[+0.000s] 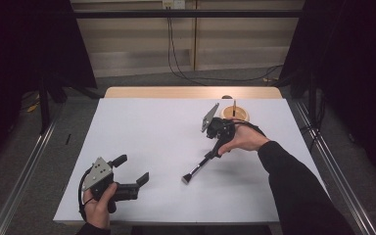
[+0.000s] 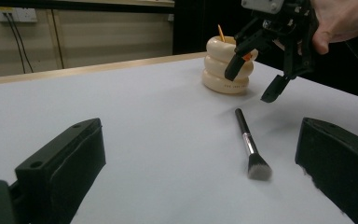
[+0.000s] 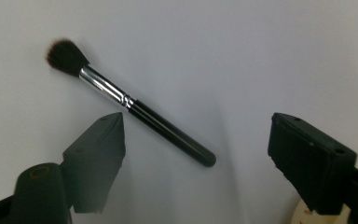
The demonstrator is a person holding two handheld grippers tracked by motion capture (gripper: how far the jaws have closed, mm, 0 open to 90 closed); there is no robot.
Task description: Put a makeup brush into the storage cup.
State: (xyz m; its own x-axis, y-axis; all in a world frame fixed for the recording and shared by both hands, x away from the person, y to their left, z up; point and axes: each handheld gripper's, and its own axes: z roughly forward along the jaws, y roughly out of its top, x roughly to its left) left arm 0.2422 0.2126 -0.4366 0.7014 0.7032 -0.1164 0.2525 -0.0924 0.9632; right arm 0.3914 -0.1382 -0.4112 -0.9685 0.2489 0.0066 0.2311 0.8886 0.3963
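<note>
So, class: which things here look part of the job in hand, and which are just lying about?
Likely part of the job:
- makeup brush, lying flat
- right gripper, open above it
- ribbed cream holder

Just about:
- left gripper, open, idle
- wall cables
- white table

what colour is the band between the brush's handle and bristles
Shiny silver, on the brush; clearest in the right gripper view.

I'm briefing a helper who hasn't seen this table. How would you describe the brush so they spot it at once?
Start at the white table and look to its right half, where the cream ringed holder stands near the far edge. Just nearer than it, under the open right gripper, lies the makeup brush, flat on the surface. It is the one slim item: black handle, silver ferrule, dark bristle tuft.
</note>
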